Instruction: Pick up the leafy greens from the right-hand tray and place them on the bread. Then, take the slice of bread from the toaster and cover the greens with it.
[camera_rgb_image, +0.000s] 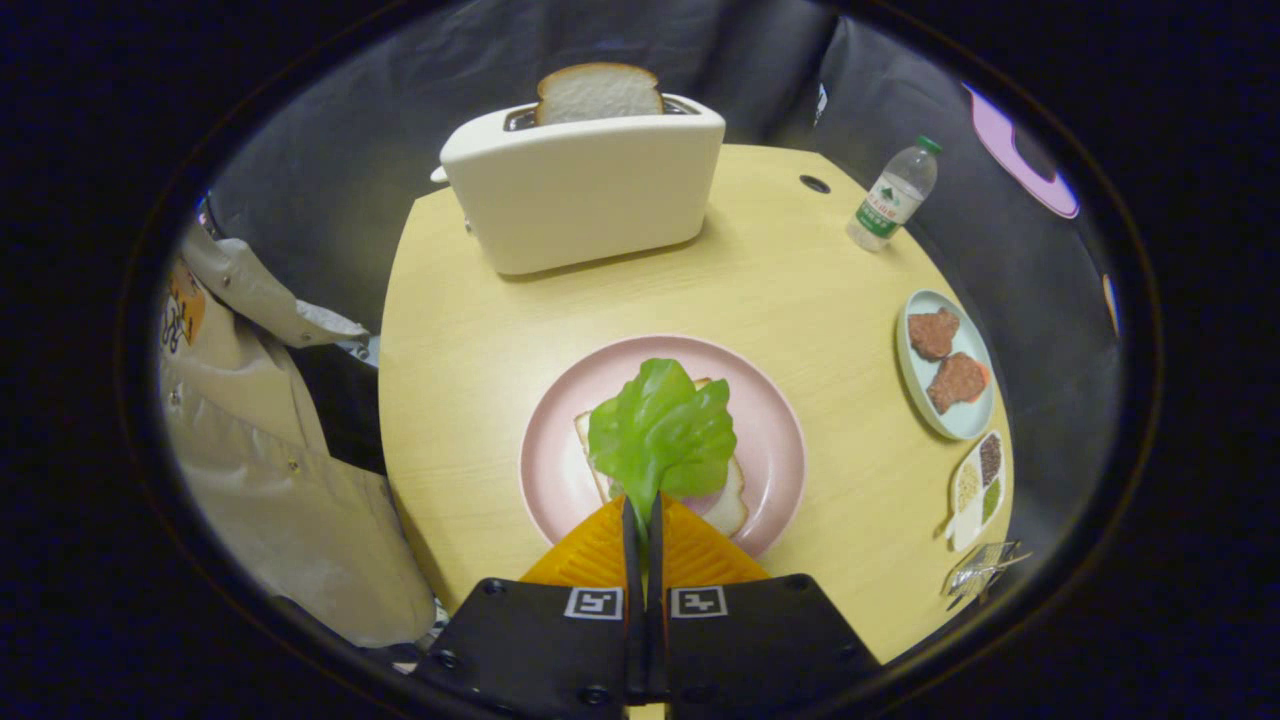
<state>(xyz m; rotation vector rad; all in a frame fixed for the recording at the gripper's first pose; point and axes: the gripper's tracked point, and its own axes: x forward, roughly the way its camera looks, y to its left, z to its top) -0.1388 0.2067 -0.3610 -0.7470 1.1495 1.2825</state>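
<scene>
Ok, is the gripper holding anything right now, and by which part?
Yes. The gripper has its jaws closed on the leafy greens, pinching the stem end; the leaf fans out ahead over the bread on the pink plate.

Greens held over the bread on a booth table.
The gripper (645, 515) pinches the leafy greens (662, 432) above bread (728, 506) on a plate (770, 420); beyond stands the toaster (585, 190) with a slice (598, 92) in it, trays to the right.
</scene>
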